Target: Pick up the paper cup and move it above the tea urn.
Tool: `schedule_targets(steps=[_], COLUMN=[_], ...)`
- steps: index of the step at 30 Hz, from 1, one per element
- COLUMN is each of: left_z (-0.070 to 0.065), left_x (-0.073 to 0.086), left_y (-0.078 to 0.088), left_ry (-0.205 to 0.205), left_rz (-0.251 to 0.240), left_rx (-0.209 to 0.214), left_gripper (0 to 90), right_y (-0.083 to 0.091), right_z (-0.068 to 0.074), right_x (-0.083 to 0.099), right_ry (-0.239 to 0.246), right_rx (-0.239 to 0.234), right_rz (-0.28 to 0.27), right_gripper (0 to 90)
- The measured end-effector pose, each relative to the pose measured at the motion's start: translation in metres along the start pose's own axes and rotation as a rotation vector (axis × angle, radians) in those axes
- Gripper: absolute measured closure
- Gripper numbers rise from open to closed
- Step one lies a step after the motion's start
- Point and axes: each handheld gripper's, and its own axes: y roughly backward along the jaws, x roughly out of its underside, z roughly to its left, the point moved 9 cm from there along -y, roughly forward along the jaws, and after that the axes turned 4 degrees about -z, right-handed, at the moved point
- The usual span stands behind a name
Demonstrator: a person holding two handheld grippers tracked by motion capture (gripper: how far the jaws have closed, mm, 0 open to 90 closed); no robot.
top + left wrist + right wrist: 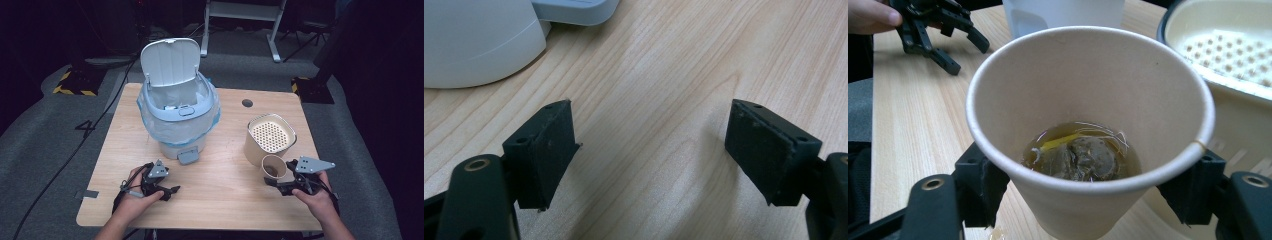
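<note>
Wooden table (pixel 220 200), seen from above, with the person's forearms entering at 6 o'clock. Largest container: a pale bin (pixel 178 120) at about 11 o'clock from the table centre, its lid (pixel 170 61) hinged upright at the back, a thin plastic liner (pixel 212 117) folded over the rim, and a foot pedal (pixel 188 157) facing the person; small pale scraps lie inside, too small to identify. At 2 o'clock stands a cream tub (pixel 268 137) fitted with a perforated strainer insert (pixel 270 136). Just beside it, at its 6 o'clock, is a paper cup (pixel 1088 125), grasped near its lower wall between the jaws of the right gripper (pixel 1093 195), which press on both sides. The cup holds a shallow pool of brown liquid and a wet tea bag (pixel 1083 157) with a yellowish tag or string. No readable writing appears on any container. The left gripper (pixel 170 191) rests at 7 o'clock, near the front edge, jaws released and spread over bare wood. Open tabletop lies between the two grippers; a dark round hole (pixel 247 103) sits near the far edge at 1 o'clock.
</note>
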Motion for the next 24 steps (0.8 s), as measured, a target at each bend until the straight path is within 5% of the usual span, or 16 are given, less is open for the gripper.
schedule_targets(steps=[10, 24], left_z=[0.0, 0.0], left_x=[0.0, 0.0], left_y=[0.0, 0.0], left_ry=[0.0, 0.0], left_rz=[0.0, 0.0], left_rx=[0.0, 0.0], left_gripper=[20.5, 20.5], right_y=[0.015, 0.023], right_z=[-0.008, -0.056], right_x=[-0.042, -0.099], right_ry=[0.021, 0.038], right_rx=[-0.012, 0.065], right_rz=[-0.025, -0.033], right_gripper=[29.9, 30.1])
